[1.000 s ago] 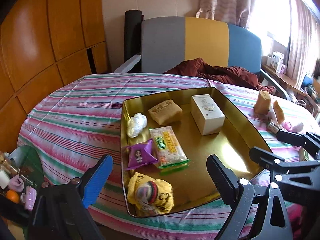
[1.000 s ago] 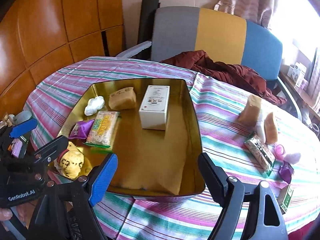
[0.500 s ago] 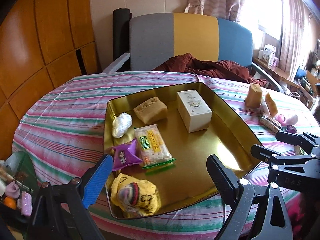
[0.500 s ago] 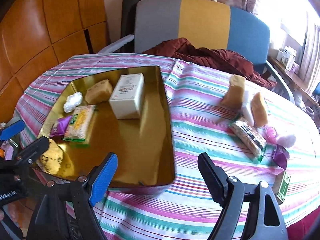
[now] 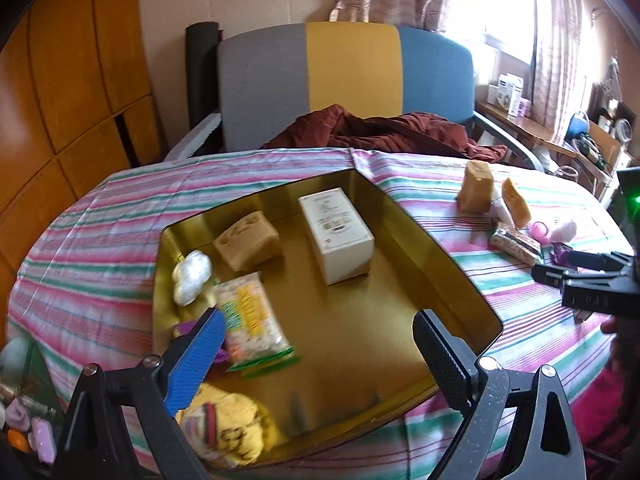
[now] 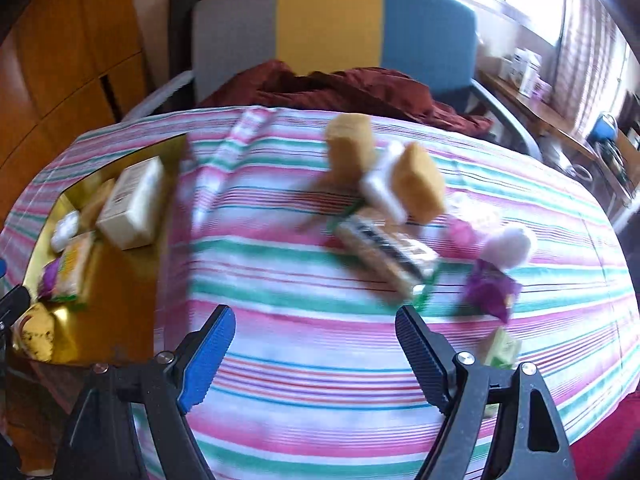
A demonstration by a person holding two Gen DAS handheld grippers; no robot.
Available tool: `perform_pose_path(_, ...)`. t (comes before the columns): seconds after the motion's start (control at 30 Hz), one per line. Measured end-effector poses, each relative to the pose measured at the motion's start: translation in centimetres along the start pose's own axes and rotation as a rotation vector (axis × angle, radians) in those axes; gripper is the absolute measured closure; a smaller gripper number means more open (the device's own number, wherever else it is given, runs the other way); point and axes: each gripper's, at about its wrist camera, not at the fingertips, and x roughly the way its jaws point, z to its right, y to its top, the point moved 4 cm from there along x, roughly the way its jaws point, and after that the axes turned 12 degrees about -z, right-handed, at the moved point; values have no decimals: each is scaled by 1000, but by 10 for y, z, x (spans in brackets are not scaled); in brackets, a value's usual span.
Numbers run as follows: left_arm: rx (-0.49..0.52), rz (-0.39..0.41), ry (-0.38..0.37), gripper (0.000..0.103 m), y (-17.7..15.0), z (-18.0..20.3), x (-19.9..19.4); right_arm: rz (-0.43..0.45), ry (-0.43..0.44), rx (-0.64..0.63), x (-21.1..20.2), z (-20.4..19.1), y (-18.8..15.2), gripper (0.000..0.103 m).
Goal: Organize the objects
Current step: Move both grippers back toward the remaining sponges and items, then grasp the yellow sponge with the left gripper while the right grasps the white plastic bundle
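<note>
Loose snacks, chiefly the long green-edged cracker packet (image 6: 386,254), lie on the striped bench (image 6: 320,360) right of the gold metal tray (image 5: 452,264). Right tool (image 6: 316,354) and left tool (image 5: 320,354) gape, released and empty; a hasty reach could topple the upright tan cakes (image 6: 350,146) just behind.

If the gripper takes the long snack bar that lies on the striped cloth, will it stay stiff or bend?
The snack bar lies flat in a wrapper that seems glossy, so it may slip between the pads. It looks long and thin, so it probably flexes or cracks if squeezed at one end. Lying flat, it should not roll.
</note>
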Motion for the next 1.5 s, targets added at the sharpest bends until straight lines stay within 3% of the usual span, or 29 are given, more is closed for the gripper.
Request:
perform_pose_path(0.43,124,45,-123,8,77,78,15,96,-112,169,-1,128,61,19)
perform_pose_path(0.57,147,23,-174,8,103,106,31,97,-25,364,16,181,59,19)
perform_pose_path(0.77,149,-20,-246,8,134,144,61,87,85,589,18,228,44,19)
perform_pose_path(0.97,153,-65,-264,8,158,169,91,15,144,586,33,226,46,18)
perform_pose_path(1.17,125,-95,-289,8,179,183,117,-134,80,452,63,200,45,18)
perform_pose_path(1.3,105,-122,-312,8,188,190,134,-147,79,416,66,194,45,20)
perform_pose_path(1.5,92,-168,-339,9,196,201,160,-166,76,409,72,188,47,39)
